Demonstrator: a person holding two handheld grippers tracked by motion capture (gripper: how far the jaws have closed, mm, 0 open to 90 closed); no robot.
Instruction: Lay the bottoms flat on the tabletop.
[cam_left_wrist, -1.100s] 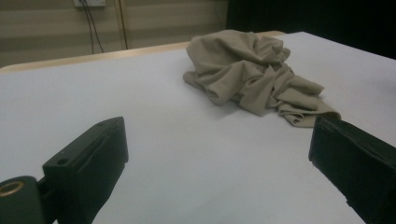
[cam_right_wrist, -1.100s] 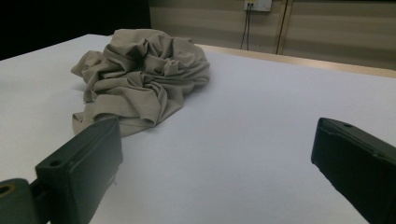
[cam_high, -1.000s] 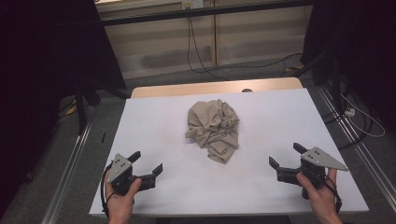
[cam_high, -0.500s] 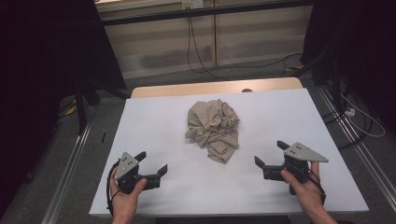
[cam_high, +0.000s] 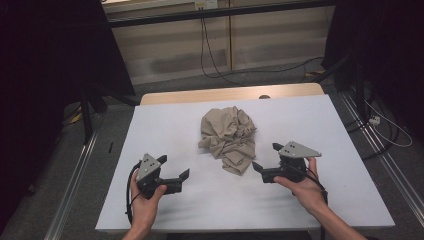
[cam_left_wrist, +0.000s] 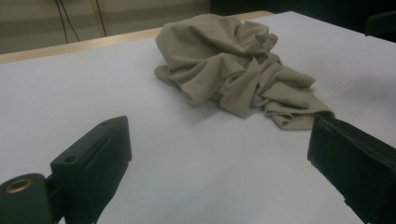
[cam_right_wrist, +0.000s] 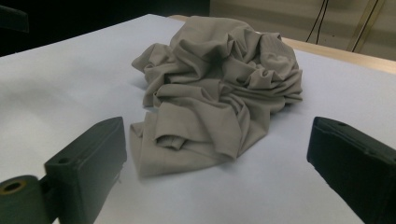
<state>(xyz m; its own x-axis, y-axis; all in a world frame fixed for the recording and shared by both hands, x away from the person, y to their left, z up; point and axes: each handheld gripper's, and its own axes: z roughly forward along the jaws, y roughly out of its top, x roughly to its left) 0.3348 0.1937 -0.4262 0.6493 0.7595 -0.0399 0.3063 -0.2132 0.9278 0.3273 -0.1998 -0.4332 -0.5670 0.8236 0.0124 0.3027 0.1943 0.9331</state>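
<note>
Cloth (cam_high: 228, 137) crumpled mid-surface (cam_high: 165, 130).
Your left hand-held gripper (cam_high: 173, 171) and right hand-held gripper (cam_high: 266, 157) flank it, both released; gripper views reveal its folds.

High view looks down over table (cam_high: 165, 125); both gripper views low, near, share cloth (cam_high: 228, 137).

You see a white-topped table (cam_high: 165, 130) with wooden far edge, grey floor (cam_high: 280, 75), pale wall panels (cam_high: 165, 45), dangling black cables (cam_high: 207, 45), dark curtains (cam_high: 45, 75) at 2 sides
</note>
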